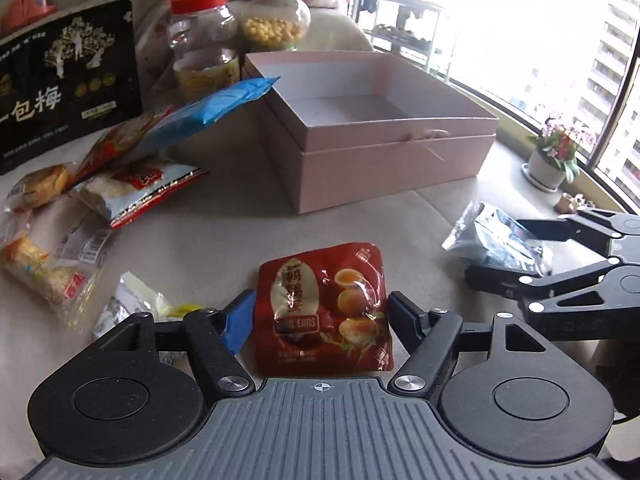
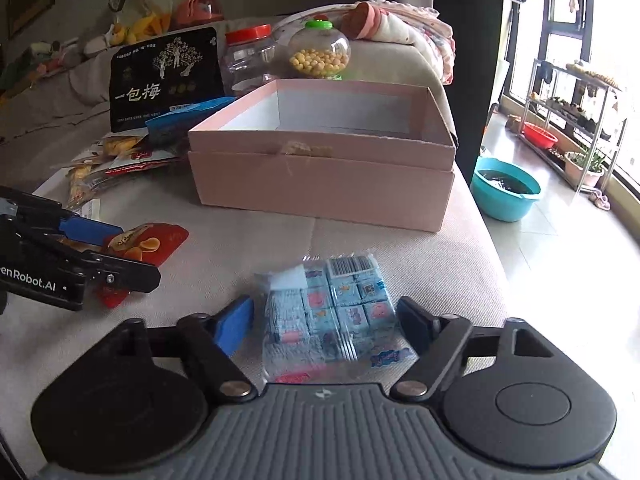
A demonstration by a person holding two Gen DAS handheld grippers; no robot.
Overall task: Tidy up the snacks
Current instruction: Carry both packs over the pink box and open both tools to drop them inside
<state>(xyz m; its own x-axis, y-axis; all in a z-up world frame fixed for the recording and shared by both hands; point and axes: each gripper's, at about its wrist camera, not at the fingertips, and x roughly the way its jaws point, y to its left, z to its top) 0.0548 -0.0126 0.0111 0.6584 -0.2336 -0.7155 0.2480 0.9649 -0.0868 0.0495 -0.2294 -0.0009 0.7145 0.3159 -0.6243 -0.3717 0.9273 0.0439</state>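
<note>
A red quail-egg pouch [image 1: 324, 304] lies flat on the beige cushion between the fingers of my left gripper [image 1: 320, 316], which is open; a narrow gap shows beside the blue left pad [image 1: 240, 320]. A clear packet of small blue candies [image 2: 332, 312] lies between the fingers of my right gripper [image 2: 324, 320], also open, with both pads just off its sides. Each view shows the other gripper: the right gripper [image 1: 496, 248] straddles its packet [image 1: 500, 236], and the left gripper [image 2: 136, 254] straddles the red pouch [image 2: 148, 244]. An open, empty pink box [image 1: 400, 156] [image 2: 320, 192] stands behind them.
Several snack packets [image 1: 132, 176] lie heaped at the left. A black plum bag [image 1: 68, 80], a red-lidded jar [image 1: 204, 44] and a green-lidded jar of yellow balls [image 1: 276, 20] stand behind. The cushion ends at the right, above a teal basin [image 2: 504, 192] on the floor. A flower pot [image 1: 552, 160] sits by the window.
</note>
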